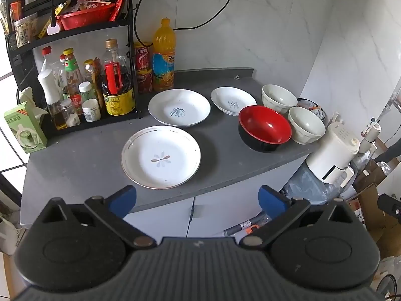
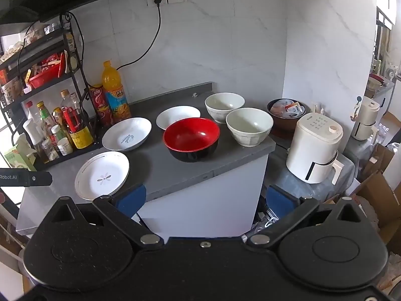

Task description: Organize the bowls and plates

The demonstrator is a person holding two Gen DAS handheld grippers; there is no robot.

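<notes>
Six dishes sit loose on the grey counter (image 1: 82,160), nothing stacked yet, so I judge we're at the start: approach, no grasp made. Largest to smallest: flower plate (image 1: 161,157) nearest me at the front edge, blue-print plate (image 1: 179,107) just behind it, smaller plate (image 1: 233,100) further back to the right. Then red bowl (image 2: 191,139) mid-counter, w/ two white bowls: front white bowl (image 2: 249,126) by the counter's right edge, rear white bowl (image 2: 224,107) behind it.

Left gripper (image 1: 197,198) hangs off the front edge, fingers wide, holding nothing. Right gripper (image 2: 205,200) same: wide apart, empty, below counter level.

Next move, my guess: left takes the flower plate by its rim and sets it on the blue-print plate; thin rim, so a shallow angle is needed. Right goes for the bowls.

Room: open counter btwn plates and red bowl. Bottle rack (image 1: 75,80) crowds the left. Front white bowl is close to the drop; air fryer (image 2: 315,148) is below it.
</notes>
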